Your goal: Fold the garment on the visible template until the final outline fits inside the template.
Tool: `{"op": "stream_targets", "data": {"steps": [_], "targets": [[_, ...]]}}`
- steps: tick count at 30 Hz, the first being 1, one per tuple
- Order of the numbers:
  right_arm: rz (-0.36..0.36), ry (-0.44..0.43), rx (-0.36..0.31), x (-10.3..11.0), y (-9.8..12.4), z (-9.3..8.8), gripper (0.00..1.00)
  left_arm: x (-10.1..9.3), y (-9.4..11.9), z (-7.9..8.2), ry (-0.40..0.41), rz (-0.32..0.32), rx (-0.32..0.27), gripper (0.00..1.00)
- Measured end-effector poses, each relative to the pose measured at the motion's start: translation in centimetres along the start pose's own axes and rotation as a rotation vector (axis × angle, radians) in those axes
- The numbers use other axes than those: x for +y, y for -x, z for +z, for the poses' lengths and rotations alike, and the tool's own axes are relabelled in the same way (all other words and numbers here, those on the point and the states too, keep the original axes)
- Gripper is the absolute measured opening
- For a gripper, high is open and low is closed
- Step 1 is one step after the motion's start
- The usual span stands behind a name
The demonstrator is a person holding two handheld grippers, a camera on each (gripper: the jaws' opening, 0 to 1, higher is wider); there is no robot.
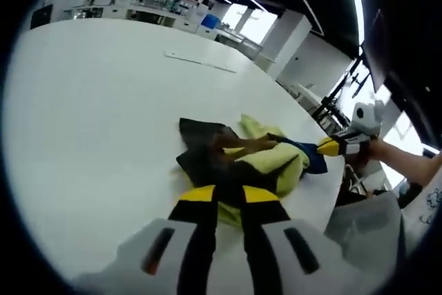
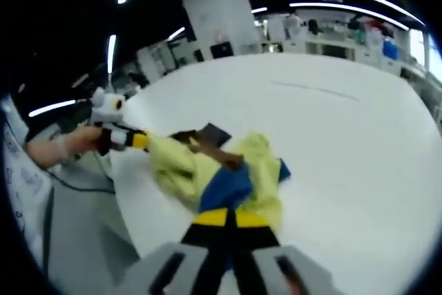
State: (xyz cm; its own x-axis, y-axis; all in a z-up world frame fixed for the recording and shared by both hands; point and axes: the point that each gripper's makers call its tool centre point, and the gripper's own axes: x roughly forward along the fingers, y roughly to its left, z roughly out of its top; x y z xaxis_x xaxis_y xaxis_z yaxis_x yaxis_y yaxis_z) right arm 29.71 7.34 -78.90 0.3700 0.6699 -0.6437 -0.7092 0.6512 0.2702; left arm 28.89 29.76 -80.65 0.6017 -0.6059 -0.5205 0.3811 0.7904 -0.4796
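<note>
A crumpled garment (image 1: 266, 160) of yellow, black and blue cloth lies bunched on the white table (image 1: 103, 101) near its edge. My left gripper (image 1: 228, 195) is shut on the near black and yellow folds. From the right comes my right gripper (image 1: 323, 146), pinching the blue part. In the right gripper view, the right gripper (image 2: 230, 217) is shut on the blue cloth of the garment (image 2: 228, 170). The left gripper (image 2: 143, 141) comes in from the left, clamped on a stretched yellow corner. A faint thin line (image 1: 200, 61) marks the table farther off.
The table's edge (image 2: 128, 212) runs close beside the garment, with floor below it. A person's hand (image 2: 62, 146) holds the left gripper. Wide bare tabletop (image 2: 359, 157) stretches beyond the garment. Benches and shelves (image 1: 166, 5) stand at the far side of the room.
</note>
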Motion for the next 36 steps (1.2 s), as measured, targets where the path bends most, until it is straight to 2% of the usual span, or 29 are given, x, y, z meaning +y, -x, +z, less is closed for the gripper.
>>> {"op": "stream_targets", "data": {"steps": [3, 7, 9, 10, 11, 12, 14, 15, 19, 22, 25, 29, 32, 36], "targets": [[-0.005, -0.002, -0.004, -0.2, 0.1, 0.0, 0.0, 0.0, 0.2, 0.0, 0.008, 0.007, -0.003, 0.0], [-0.015, -0.002, -0.011, -0.3, 0.2, 0.1, 0.0, 0.0, 0.4, 0.0, 0.026, 0.011, -0.008, 0.0], [-0.028, 0.008, -0.029, -0.4, 0.5, 0.4, 0.0, -0.1, 0.6, 0.2, 0.007, 0.021, -0.013, 0.0], [-0.032, 0.006, -0.038, -0.4, 0.8, 0.6, 0.0, -0.1, 0.8, 0.5, -0.04, 0.023, -0.02, 0.0], [-0.038, 0.003, -0.05, -0.5, 1.0, 0.8, 0.0, -0.1, 1.0, 0.6, -0.053, 0.03, -0.014, 0.0], [-0.041, 0.001, -0.067, -0.6, 1.5, 1.2, 0.0, 0.1, 1.3, 1.2, -0.074, 0.05, -0.031, 0.0], [-0.054, -0.016, -0.105, -0.9, 2.2, 2.0, 0.0, -0.2, 2.0, 1.8, -0.07, 0.049, -0.041, 0.0], [-0.061, -0.021, -0.117, -1.1, 2.4, 2.3, 0.0, 0.1, 2.4, 2.7, -0.061, 0.059, -0.069, 0.0], [-0.085, -0.019, -0.149, -1.7, 3.6, 3.2, 0.0, 0.7, 3.4, 4.7, -0.065, 0.069, -0.116, 0.0], [-0.108, -0.013, -0.184, -1.9, 4.6, 4.1, 0.0, 0.3, 4.5, 6.5, -0.06, 0.071, -0.175, 0.0], [-0.129, -0.008, -0.234, -2.1, 5.9, 5.5, 0.0, 0.4, 5.5, 7.9, -0.096, 0.09, -0.211, 0.0], [-0.144, 0.003, -0.281, -1.9, 7.1, 7.0, 0.0, 0.0, 6.7, 9.4, -0.112, 0.097, -0.259, 0.0], [-0.152, 0.014, -0.327, -1.5, 7.8, 8.2, 0.0, -0.4, 8.0, 11.1, -0.164, 0.118, -0.292, 0.0], [-0.152, 0.027, -0.378, -0.8, 8.9, 9.9, 0.0, -1.3, 9.0, 13.0, -0.189, 0.115, -0.316, 0.0]]}}
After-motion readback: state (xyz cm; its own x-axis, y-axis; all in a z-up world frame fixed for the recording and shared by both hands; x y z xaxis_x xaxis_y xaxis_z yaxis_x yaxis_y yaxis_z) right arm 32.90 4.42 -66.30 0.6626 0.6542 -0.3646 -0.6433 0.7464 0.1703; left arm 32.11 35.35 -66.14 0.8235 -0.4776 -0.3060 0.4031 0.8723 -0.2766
